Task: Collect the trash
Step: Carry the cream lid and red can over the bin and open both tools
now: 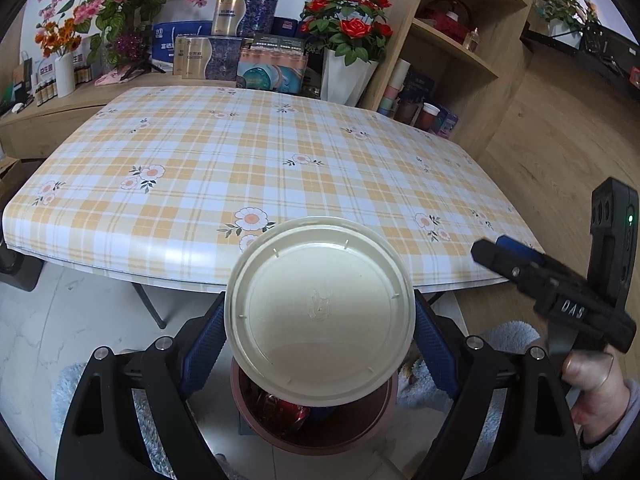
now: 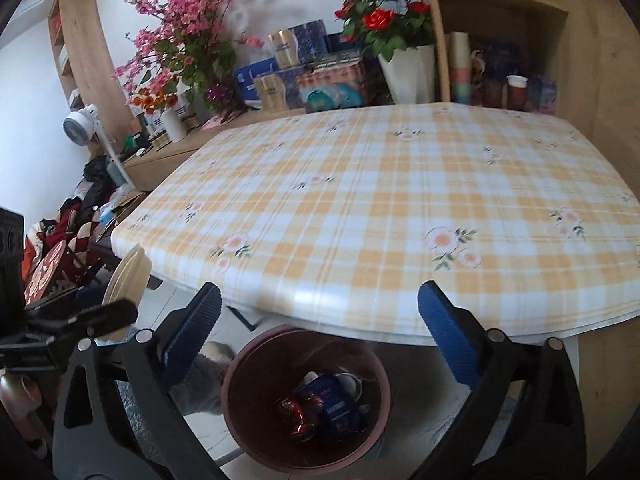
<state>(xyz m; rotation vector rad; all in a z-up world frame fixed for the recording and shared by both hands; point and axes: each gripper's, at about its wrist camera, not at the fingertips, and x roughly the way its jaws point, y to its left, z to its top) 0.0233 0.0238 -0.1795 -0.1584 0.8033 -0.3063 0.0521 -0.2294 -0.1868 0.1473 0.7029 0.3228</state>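
A round cream disposable plate (image 1: 320, 312) sits tilted between the blue pads of my left gripper (image 1: 320, 340), which is shut on its rim. It hangs just above a brown trash bin (image 1: 256, 420) on the floor by the table's front edge. The right wrist view shows the bin (image 2: 236, 412) holding a red crumpled wrapper (image 2: 298, 412) and a blue packet (image 2: 334, 404). My right gripper (image 2: 320, 336) stands wide open above the bin with nothing between its fingers. The plate (image 2: 126, 280) shows edge-on at the left there. My right gripper (image 1: 496, 246) also appears at the right of the left wrist view.
The table with a yellow plaid flowered cloth (image 1: 240, 160) fills the middle. Behind it stand boxes (image 1: 224, 52), flower vases (image 1: 348, 40) and wooden shelves (image 1: 452, 40). A fluffy pale rug (image 1: 508, 336) lies beside the bin. A person's hand (image 1: 592, 380) grips the right tool.
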